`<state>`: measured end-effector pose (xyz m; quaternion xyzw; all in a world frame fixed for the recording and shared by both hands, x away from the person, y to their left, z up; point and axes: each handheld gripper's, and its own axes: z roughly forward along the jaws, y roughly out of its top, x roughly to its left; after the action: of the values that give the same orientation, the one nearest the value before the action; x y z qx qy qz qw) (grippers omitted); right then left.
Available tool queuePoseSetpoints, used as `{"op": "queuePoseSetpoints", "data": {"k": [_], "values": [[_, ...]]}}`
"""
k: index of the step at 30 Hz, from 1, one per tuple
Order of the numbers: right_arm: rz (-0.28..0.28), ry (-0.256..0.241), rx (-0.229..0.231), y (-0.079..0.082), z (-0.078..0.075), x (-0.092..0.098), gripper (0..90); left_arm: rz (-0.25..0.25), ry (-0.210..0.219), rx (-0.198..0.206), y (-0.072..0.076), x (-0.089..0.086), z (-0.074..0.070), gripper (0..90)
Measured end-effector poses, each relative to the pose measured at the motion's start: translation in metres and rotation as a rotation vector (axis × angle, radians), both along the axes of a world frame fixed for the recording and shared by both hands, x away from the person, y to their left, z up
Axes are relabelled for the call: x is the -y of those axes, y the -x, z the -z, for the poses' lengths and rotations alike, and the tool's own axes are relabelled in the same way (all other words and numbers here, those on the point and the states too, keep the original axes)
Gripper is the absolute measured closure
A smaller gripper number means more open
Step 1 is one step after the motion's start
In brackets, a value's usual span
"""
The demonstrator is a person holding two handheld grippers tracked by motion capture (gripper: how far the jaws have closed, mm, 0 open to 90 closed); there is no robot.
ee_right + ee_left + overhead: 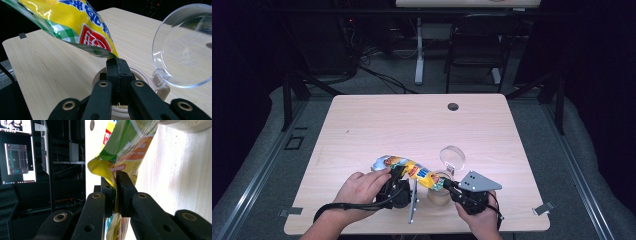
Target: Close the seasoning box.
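Bag front: the snack bag [75, 27] carries blue and red-panel Chinese characters, too cropped to read.
Bag back: orange band [140, 150], characters illegible.

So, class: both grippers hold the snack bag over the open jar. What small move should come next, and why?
Probably raise the left gripper a little to tip the bag more steeply. The right gripper is shut on the bag's lower corner just above the jar, whose clear lid is swung open, and a few grains already lie inside. A steeper tilt should pour the contents in.
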<state>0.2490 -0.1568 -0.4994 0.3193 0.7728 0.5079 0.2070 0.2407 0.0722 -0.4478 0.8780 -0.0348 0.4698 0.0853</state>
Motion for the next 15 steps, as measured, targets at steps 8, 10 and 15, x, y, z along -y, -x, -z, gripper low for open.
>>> {"op": "queuePoseSetpoints", "data": {"k": [8, 10, 15], "values": [[0.003, -0.002, 0.003, 0.0003, -0.0003, 0.0003, 90.0, -0.008, 0.003, -0.013, 0.0006, -0.0028, 0.0029, 85.0], [0.004, -0.001, 0.004, 0.0004, -0.0006, 0.0002, 90.0, -0.010, 0.010, -0.014, 0.0008, -0.0038, 0.0040, 84.9], [0.002, -0.007, 0.008, 0.0004, -0.0007, -0.0007, 90.0, -0.014, 0.038, -0.023, 0.0005, -0.0069, 0.0065, 85.0]]}}
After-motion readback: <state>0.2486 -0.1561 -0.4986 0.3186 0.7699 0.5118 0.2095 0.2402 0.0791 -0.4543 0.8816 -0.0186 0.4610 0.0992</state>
